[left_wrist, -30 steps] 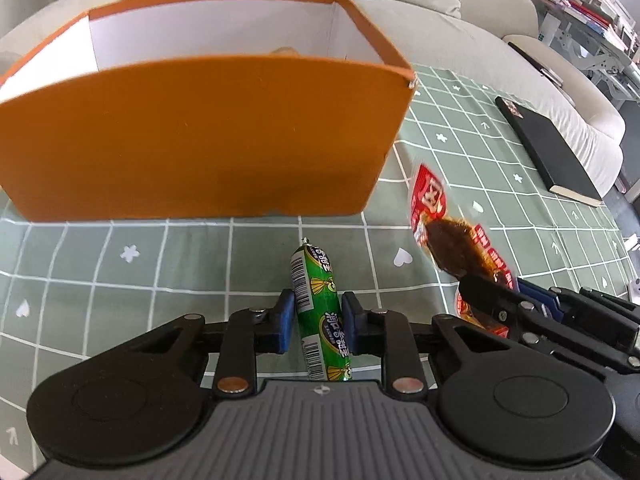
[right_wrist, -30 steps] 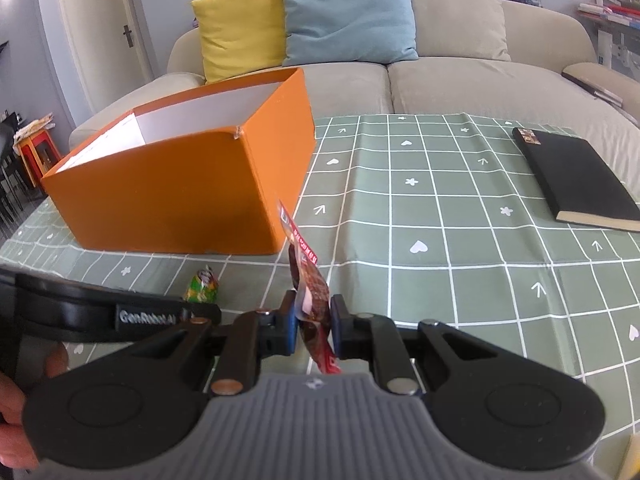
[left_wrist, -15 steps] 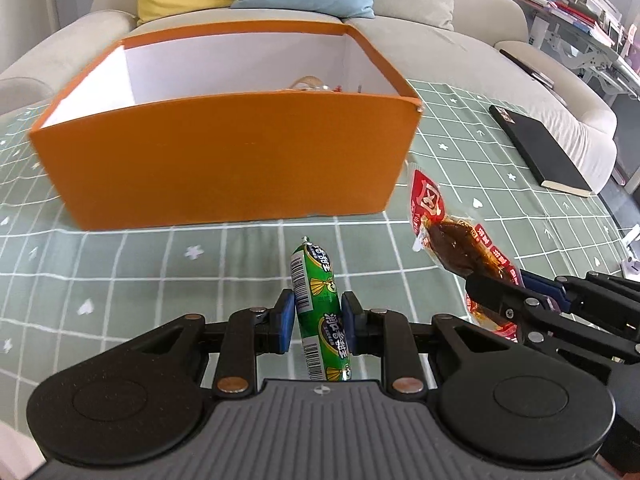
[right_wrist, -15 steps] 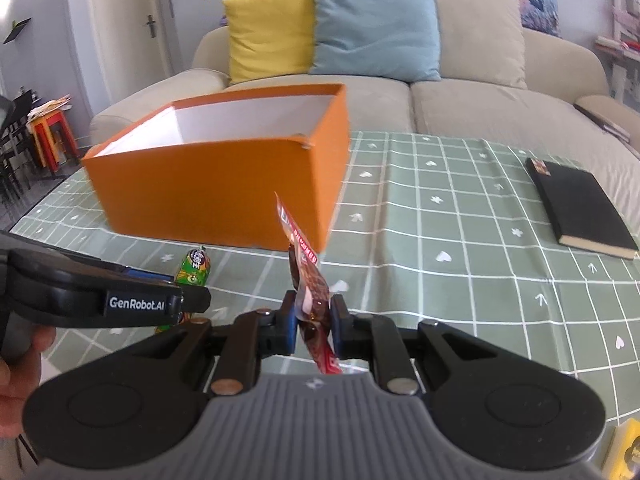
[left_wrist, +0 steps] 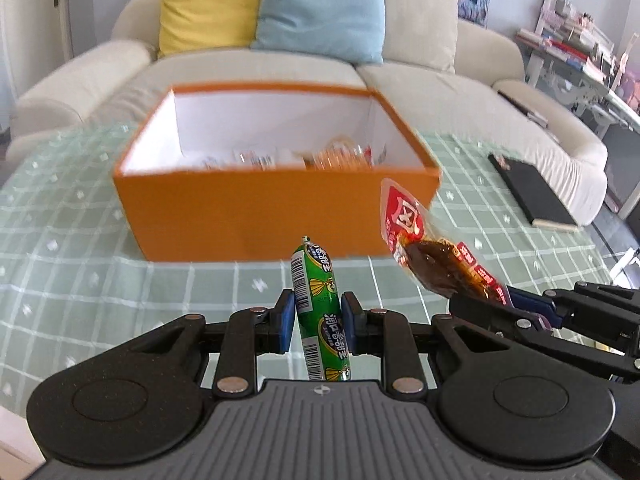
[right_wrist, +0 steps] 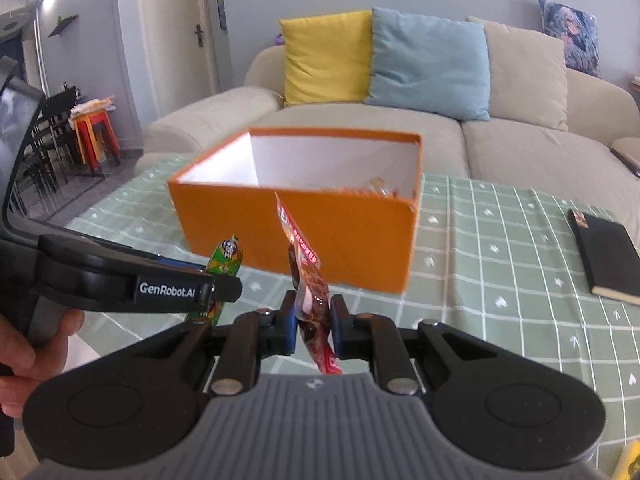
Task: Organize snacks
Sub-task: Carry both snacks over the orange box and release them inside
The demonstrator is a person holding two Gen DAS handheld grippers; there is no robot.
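Above the near edge of the table (left_wrist: 100, 272), short of the orange box (left_wrist: 256, 216), both grippers carry a snack. The left gripper (left_wrist: 316, 316) is clenched on a green sausage stick (left_wrist: 318, 308), held upright. The right gripper (right_wrist: 314, 320) is clenched on a red meat-snack packet (right_wrist: 310, 296), which stands edge-on and flops at its top. To do this step well, each snack should clear the box's near wall before release and drop among the packets already inside; the limp packet may catch the rim, I judge. Both grippers point forward and downward, side by side, near each other. A hand (right_wrist: 28, 344) grasps the left gripper's handle.
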